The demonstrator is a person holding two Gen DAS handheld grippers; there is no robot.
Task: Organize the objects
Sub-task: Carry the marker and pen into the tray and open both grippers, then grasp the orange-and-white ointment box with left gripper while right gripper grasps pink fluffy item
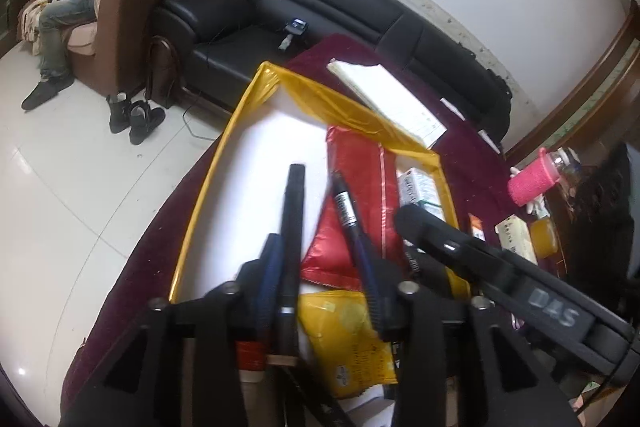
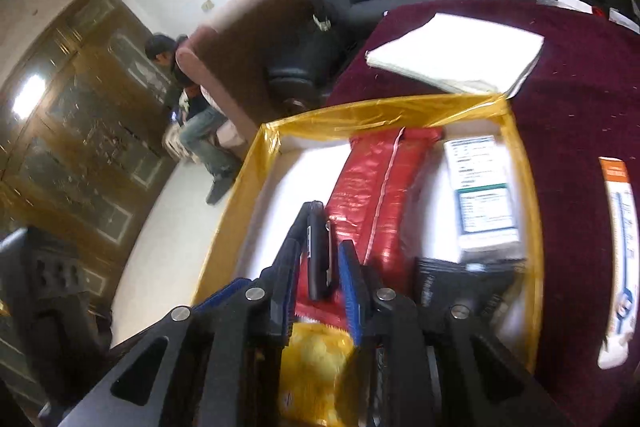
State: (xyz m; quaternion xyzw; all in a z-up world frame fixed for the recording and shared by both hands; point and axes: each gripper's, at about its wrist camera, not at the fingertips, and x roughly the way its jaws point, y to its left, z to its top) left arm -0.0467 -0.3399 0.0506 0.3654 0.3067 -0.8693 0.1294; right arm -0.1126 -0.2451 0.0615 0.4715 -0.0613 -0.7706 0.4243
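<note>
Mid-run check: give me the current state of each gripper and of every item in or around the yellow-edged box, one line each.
Left gripper: shut on black pen.
Right gripper: shut on dark slim pen.
Yellow-edged white box: open, partly filled.
Red foil packet: flat in box.
Yellow snack packet: in box, near end.
White printed carton: in box, right side.
White notepad: closed, outside on maroon cloth.

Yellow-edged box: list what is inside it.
The yellow-edged box holds a red packet, a yellow packet, a white carton and a black packet; anything beneath is hidden.
</note>
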